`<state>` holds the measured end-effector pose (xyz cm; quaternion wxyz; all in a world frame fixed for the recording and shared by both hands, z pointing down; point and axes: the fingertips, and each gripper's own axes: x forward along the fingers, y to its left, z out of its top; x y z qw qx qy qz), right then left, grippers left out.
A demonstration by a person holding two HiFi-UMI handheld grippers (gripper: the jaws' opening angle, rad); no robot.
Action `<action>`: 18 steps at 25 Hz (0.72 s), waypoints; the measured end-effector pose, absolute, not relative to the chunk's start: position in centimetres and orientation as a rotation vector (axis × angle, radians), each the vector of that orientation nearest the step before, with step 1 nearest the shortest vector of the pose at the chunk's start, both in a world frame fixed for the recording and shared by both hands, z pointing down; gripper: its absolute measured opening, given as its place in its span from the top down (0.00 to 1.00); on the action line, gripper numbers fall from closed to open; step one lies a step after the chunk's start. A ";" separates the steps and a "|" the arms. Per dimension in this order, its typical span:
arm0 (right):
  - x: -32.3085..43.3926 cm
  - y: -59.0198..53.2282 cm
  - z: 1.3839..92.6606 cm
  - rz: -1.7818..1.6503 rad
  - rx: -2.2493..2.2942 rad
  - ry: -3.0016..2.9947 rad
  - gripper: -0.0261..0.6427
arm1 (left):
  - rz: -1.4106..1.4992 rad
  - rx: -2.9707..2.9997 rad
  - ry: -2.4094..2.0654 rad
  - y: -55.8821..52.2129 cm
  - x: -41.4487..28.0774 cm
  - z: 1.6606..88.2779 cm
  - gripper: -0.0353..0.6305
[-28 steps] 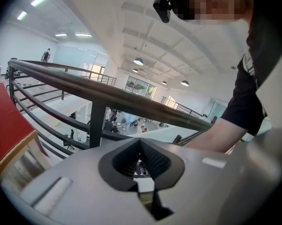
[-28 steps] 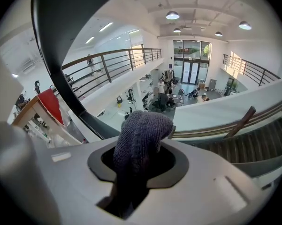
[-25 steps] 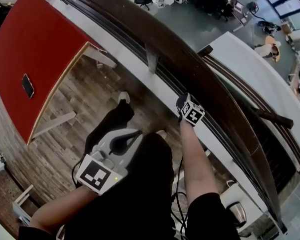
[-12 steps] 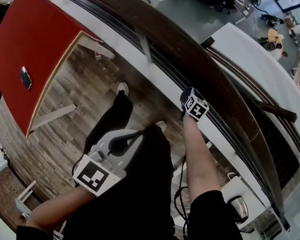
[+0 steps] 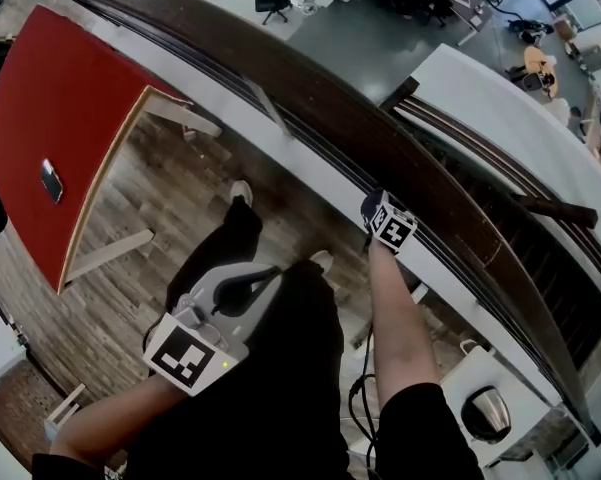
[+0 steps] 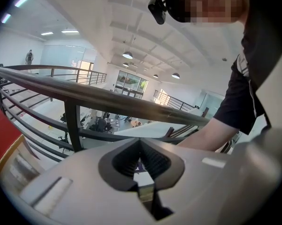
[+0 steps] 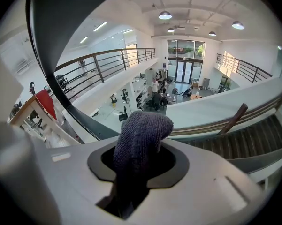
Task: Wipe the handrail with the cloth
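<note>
Cloth [image 7: 141, 132], a grey-purple knit, sits clamped between the jaws of the right gripper [image 7: 138, 159], and its folded end bulges up out of them in the middle of the right gripper view. A dark curved band, the handrail [image 7: 47, 60], sweeps down the left side of that view, close beside the gripper. Whether the cloth touches it cannot be told.

In the head view the handrail [image 5: 380, 138] is a broad dark-brown wooden band running from the upper left of the frame to the lower right. The right gripper [image 5: 380, 216] is held at the rail's near edge, just right of centre, with its marker cube [image 5: 392, 228] facing up and a bare forearm [image 5: 400, 318] reaching to it from the bottom of the frame.

The left gripper [image 5: 242, 290] hangs low in the lower left part of the head view, well apart from the rail and over the wood floor [image 5: 170, 198]. In the left gripper view its jaws are pressed together with nothing between them [image 6: 141, 165], and the handrail [image 6: 108, 100] crosses the frame behind them.

A red table [image 5: 50, 98] fills the left edge of the head view, with a phone [image 5: 50, 180] lying on it. A metal kettle [image 5: 486, 413] stands at the lower right.
</note>
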<state>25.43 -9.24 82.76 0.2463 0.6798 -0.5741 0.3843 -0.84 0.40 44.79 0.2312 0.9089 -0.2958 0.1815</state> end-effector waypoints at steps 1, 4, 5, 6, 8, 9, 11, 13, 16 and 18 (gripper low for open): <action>25.7 -9.1 82.7 1.051 1.858 -1.564 0.79 | 0.502 2.499 -0.814 0.3 -0.8 44.7 0.95; 26.4 -8.6 82.8 1.068 1.868 -1.553 0.79 | 0.508 2.488 -0.822 0.0 -0.8 44.9 0.95; 26.6 -8.3 82.8 1.071 1.868 -1.551 0.79 | 0.510 2.486 -0.821 -0.1 -0.7 45.0 0.95; 26.9 -8.0 82.9 1.074 1.869 -1.550 0.79 | 0.513 2.487 -0.817 0.0 -0.5 45.1 0.95; 27.5 -7.5 82.9 1.084 1.877 -1.548 0.79 | 0.519 2.495 -0.801 0.2 0.2 45.2 0.95; 27.8 -7.2 82.9 1.091 1.885 -1.544 0.79 | 0.521 2.502 -0.791 0.4 0.6 45.1 0.95; 28.6 -6.7 82.9 1.101 1.902 -1.535 0.79 | 0.526 2.518 -0.767 0.9 1.5 45.1 0.95; 29.4 -6.0 82.9 1.106 1.914 -1.530 0.79 | 0.530 2.527 -0.747 1.3 2.3 45.2 0.95; 30.7 -5.2 82.9 1.111 1.928 -1.524 0.79 | 0.531 2.531 -0.728 1.8 3.6 45.4 0.95; 31.5 -4.6 82.9 1.116 1.938 -1.516 0.79 | 0.531 2.538 -0.718 2.1 4.4 45.4 0.95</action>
